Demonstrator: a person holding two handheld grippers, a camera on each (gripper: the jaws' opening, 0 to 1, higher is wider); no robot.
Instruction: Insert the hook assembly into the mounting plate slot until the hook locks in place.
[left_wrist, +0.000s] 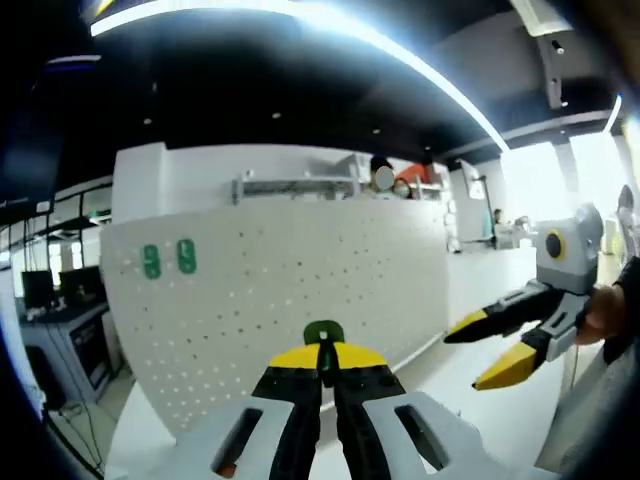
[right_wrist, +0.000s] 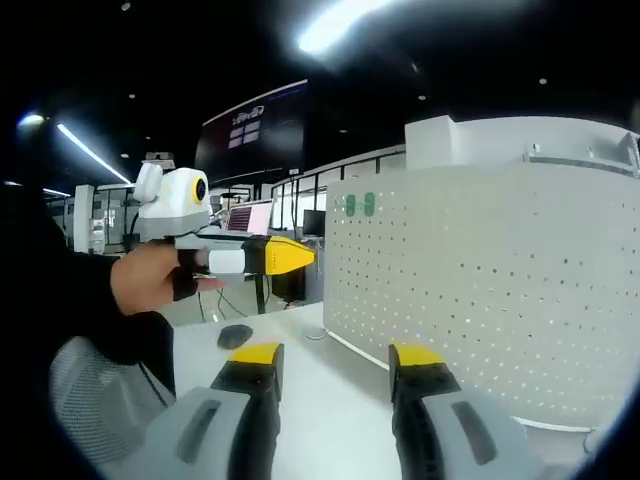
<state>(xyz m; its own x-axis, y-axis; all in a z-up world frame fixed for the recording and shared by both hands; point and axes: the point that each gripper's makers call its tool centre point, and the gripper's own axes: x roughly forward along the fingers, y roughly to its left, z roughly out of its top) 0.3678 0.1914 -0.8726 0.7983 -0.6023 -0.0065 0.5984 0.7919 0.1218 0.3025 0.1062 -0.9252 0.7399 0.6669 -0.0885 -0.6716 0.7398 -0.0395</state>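
In the left gripper view, the left gripper (left_wrist: 322, 362) rises from six o'clock with its two yellow-tipped jaws pressed together, and a small green piece sits just above the tips; what it is I cannot tell. At three o'clock the right gripper (left_wrist: 495, 350) comes in, its jaws spread apart and pointing toward eight o'clock, held by the person's hand (left_wrist: 603, 312).

In the right gripper view, the right gripper (right_wrist: 335, 354) has its jaws wide apart at six o'clock with nothing between them. At nine o'clock the left gripper (right_wrist: 296, 256) points toward three o'clock, jaws together, gripped by a hand (right_wrist: 155, 277) in a dark sleeve.
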